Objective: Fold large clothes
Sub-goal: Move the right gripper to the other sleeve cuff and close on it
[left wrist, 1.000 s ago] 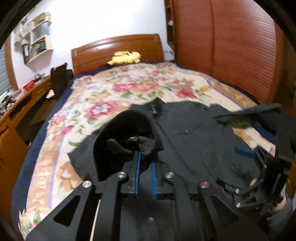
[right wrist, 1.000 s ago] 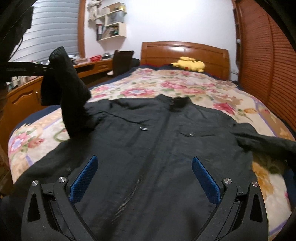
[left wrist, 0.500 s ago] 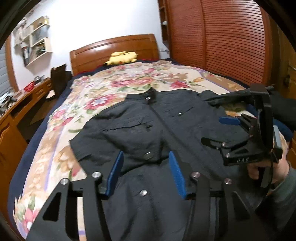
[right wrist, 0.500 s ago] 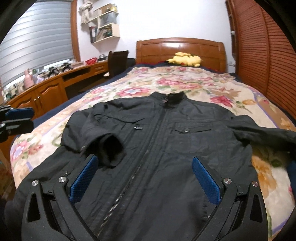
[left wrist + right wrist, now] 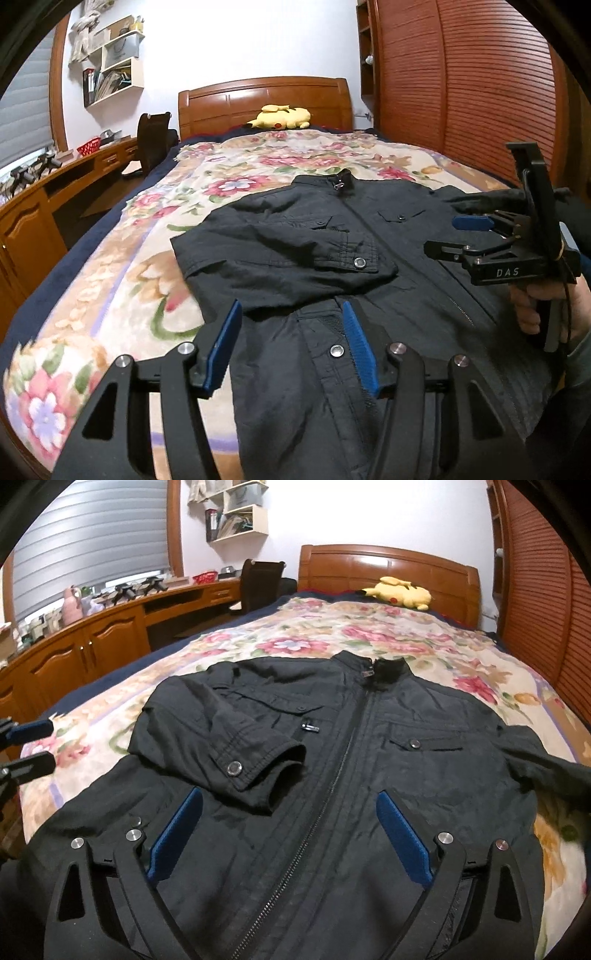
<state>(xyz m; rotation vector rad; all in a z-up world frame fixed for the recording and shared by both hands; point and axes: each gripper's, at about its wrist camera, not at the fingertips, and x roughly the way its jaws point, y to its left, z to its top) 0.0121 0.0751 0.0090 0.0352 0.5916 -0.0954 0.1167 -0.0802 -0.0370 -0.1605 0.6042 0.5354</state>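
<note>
While the black jacket lies face up and zipped on the flowered bedspread, its collar toward the wooden headboard where a yellow plush toy rests, one sleeve is folded across the chest with its snap cuff just beside the zipper, and the other sleeve trails off toward the bed's edge. The left gripper hovers over the jacket's lower front, its jaws having just been opening, about half apart with nothing pinched between the blue pads. The right gripper, held in a person's hand, hangs over the hem area with jaws wide, having just been narrowing slightly, and grips nothing.
</note>
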